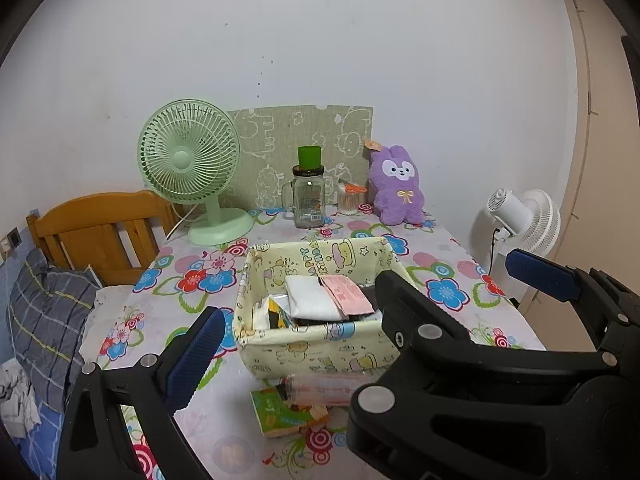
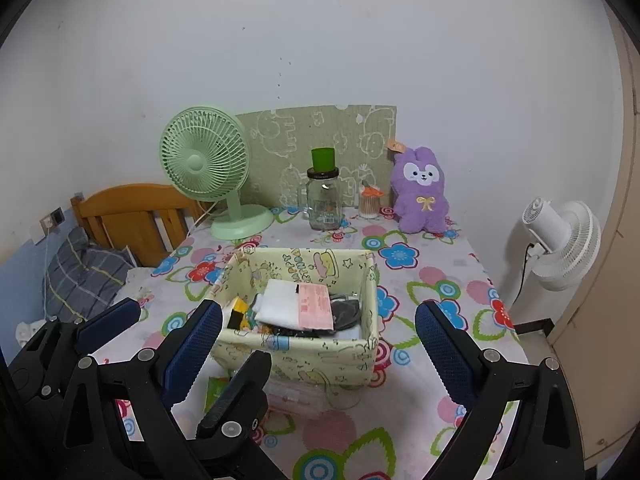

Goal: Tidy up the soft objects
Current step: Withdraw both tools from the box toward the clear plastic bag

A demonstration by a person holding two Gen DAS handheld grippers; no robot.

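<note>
A pale yellow fabric basket stands mid-table, holding a white folded cloth, a pink packet and other small items. In front of it lie a clear pink tissue pack and a green packet. A purple plush bunny sits at the table's back. My left gripper is open and empty near the basket's front. My right gripper is open and empty, straddling the basket; it crosses the left wrist view's right side.
The table has a floral cloth. At the back stand a green desk fan, a glass jar with a green cup on top, and a cotton swab holder. A white fan stands right; a bed lies left.
</note>
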